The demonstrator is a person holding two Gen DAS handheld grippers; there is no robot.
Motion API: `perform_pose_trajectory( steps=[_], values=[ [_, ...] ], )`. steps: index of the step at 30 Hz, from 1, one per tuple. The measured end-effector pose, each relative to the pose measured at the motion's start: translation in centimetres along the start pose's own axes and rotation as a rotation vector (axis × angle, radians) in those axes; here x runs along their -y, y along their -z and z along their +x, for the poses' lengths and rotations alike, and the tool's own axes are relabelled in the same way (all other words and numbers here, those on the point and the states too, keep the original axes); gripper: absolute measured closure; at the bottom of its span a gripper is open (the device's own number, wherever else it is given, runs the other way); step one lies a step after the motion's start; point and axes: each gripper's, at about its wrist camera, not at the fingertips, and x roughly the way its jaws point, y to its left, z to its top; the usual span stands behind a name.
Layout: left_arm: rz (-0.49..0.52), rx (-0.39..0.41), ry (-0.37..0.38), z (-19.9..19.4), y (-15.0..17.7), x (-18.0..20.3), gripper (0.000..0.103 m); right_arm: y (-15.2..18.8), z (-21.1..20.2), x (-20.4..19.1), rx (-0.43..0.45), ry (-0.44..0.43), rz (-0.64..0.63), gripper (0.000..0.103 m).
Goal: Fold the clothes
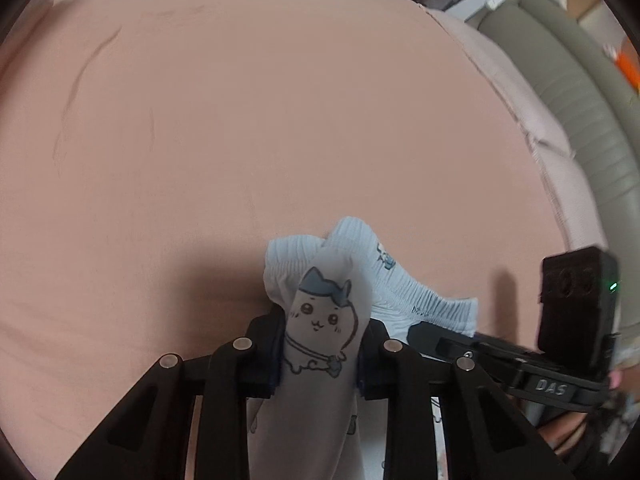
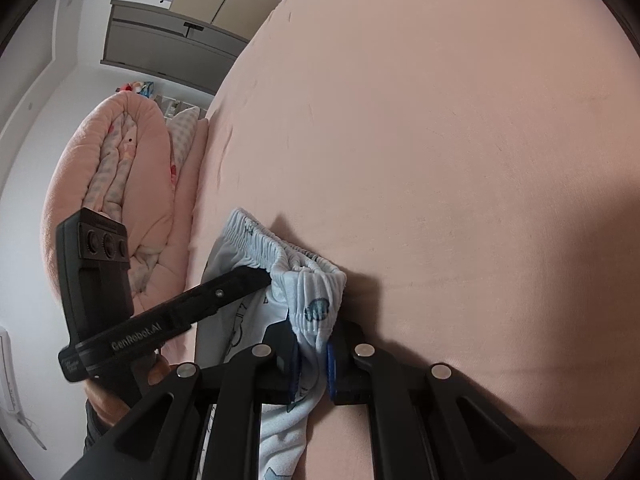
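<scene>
A pale blue garment [image 1: 320, 320] with an elasticated waistband and printed cartoon figures is pinched by both grippers over a pink bed sheet [image 1: 240, 120]. In the left wrist view, the left gripper [image 1: 320, 354] is seen at six o'clock, its jaws pressed onto a bunched fold of the cloth bearing a cat-like cartoon face; the rest of the waistband is spread toward three o'clock, where the right gripper [image 1: 424, 338] is seen reaching in from the edge of the frame. In the right wrist view, the right gripper [image 2: 314, 364] is placed at six o'clock, its jaws pressed together on a gathered part of the ribbed waistband [image 2: 280, 248], with the fabric trailing down between the fingers. The left gripper [image 2: 266, 278] is seen entering from eight o'clock, its tip touching the waistband. No bare gap is seen between either pair of pads. A rolled pink quilt [image 2: 132, 184] is seen at nine o'clock beside the bed, with grey cabinets [image 2: 172, 40] at eleven o'clock.
</scene>
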Motion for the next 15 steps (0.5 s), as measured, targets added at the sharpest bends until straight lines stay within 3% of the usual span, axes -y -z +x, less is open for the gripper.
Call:
perform_pose_trajectory(
  steps=[2, 6, 12, 15],
  values=[
    [-0.016, -0.001, 0.02, 0.0, -0.3, -0.3, 0.079, 0.1, -0.1, 0.0, 0.002, -0.001, -0.003, 0.098],
    [0.013, 0.011, -0.01, 0.0, -0.8, 0.5, 0.079, 0.1, -0.1, -0.2, 0.007, 0.005, -0.014, 0.098],
    [0.017, 0.016, -0.025, -0.3, -2.4, 0.7, 0.081, -0.1, 0.0, -2.6, 0.021, 0.12, -0.12, 0.096],
    [-0.001, 0.004, -0.022, -0.3, -3.2, 0.7, 0.081, -0.4, 0.2, -3.2, 0.017, 0.131, -0.124, 0.091]
  ],
)
